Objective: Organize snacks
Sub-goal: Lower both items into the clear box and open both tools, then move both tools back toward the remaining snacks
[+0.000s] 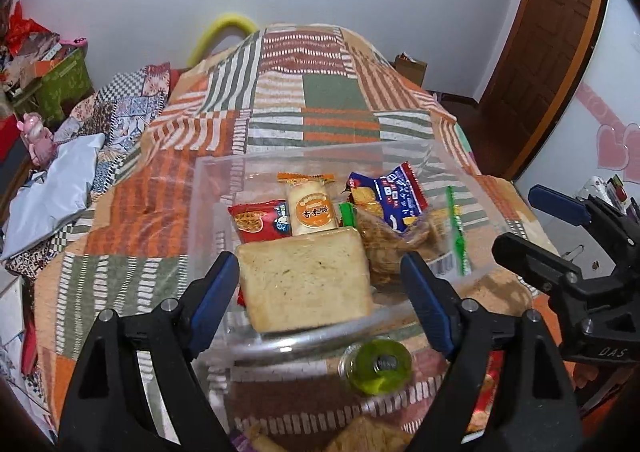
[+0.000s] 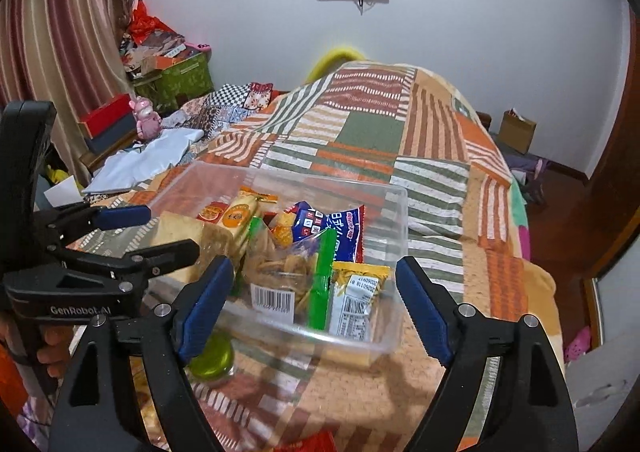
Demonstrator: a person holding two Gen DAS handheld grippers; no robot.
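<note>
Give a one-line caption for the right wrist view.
Open right gripper above clear bin of packed snacks on a patchwork bedspread.

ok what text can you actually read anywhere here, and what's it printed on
"GenRobot.AI" on the body of the left gripper, seen from the right wrist.
"DAS" on the body of the right gripper, seen from the left wrist.
"香米饼" on the round label of the cream rice cracker pack.
Blue snack packet: characters too distorted to read.
Yellow packet: upside-down number and small print, too blurred to read.
Clear chip bag: barcode digits too small.
</note>
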